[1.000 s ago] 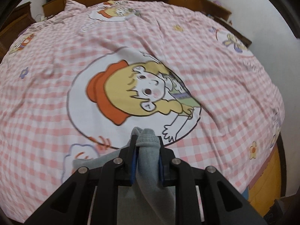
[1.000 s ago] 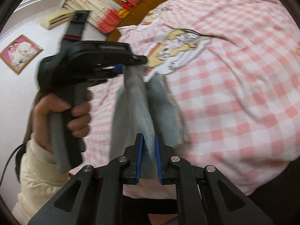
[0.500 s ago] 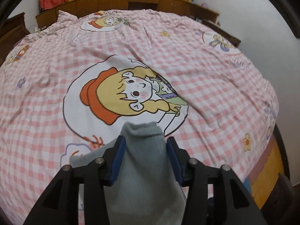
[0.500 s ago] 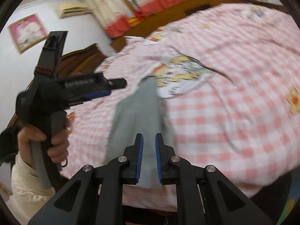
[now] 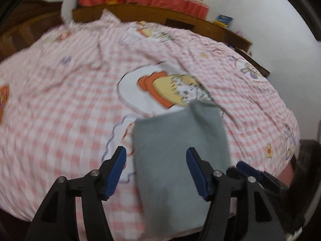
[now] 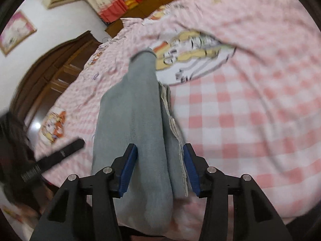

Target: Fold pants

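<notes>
Both grippers have let go since a second ago: the left gripper [image 5: 156,170] and right gripper [image 6: 159,168] gape wide over the pants [image 6: 132,124], which lie folded on the bed [image 6: 250,110].

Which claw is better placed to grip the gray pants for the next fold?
Probably the right claw: its open jaws straddle the gray pants. The left claw, also open, sits off-center over their edge.

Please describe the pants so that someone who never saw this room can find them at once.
Find the big bed with its pink checked cover. At its near edge, just below the printed cartoon girl, lie the pants, the only plain grey cloth there.
</notes>
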Demonstrator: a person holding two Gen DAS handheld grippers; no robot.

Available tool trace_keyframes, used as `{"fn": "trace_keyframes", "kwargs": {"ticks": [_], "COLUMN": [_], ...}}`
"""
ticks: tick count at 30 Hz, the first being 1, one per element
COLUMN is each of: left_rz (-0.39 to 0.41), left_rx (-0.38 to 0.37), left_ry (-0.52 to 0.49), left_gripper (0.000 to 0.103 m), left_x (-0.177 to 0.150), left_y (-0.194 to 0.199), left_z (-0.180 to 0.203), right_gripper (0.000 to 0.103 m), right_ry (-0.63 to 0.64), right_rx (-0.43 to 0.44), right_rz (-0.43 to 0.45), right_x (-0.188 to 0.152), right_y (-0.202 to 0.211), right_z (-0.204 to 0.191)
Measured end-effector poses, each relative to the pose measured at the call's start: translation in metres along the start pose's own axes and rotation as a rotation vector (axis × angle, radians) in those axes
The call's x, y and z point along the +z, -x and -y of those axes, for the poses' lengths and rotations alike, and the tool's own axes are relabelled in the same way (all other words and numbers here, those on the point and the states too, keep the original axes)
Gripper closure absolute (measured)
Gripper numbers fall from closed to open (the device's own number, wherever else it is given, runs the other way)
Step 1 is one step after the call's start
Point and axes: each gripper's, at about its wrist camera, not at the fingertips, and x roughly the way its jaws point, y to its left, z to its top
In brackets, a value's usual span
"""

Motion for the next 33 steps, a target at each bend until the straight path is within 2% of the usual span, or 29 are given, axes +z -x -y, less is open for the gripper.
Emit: {"fn": "trace_keyframes", "kwargs": {"ticks": [5,11,13,19,22,24,25,26,28,33], "left_rz": [-0.051,-0.106,-0.105,-0.059,-0.034,-0.018,-0.012,-0.011,0.012,0.118], "left_rx": [-0.046,-0.142,-0.170,-0.219,-0.236,-0.245,-0.262,-0.277,-0.291,-0.233], "left_ry": [0.068,0.140,0.161,0.170,0.192,0.189,0.200,0.210,0.207,0.155], "left_gripper": [0.038,0.037,0.033,0.030,0.043,0.058,0.069,0.074,0.075,0.075], "left_x": [-0.026,-0.043,-0.046,-0.049,-0.049,-0.047,-0.045,-0.043,-0.033,0.005], "left_y": [-0.022,-0.055,-0.062,-0.070,-0.070,-0.066,-0.060,-0.057,-0.045,-0.016], "left_z": [-0.025,-0.031,-0.031,-0.025,-0.024,-0.025,-0.027,-0.029,-0.033,-0.055], "right_gripper": [0.054,0.054,0.055,0.072,0.074,0.075,0.075,0.075,0.075,0.075], "right_ry": [-0.009,0.017,0.024,0.085,0.129,0.158,0.183,0.203,0.252,0.262], "right_rx": [0.031,0.066,0.083,0.061,0.091,0.143,0.156,0.163,0.189,0.238], "right_rz": [-0.029,-0.018,-0.022,-0.002,0.035,0.046,0.053,0.058,0.068,0.063], "right_x": [0.000,-0.003,-0.003,-0.003,-0.001,0.008,0.014,0.017,0.033,0.066], "right_y": [-0.016,-0.024,-0.025,-0.017,-0.003,0.002,0.001,0.000,-0.010,-0.046], "right_z": [0.012,0.017,0.016,-0.005,-0.024,-0.042,-0.053,-0.059,-0.081,-0.107]}}
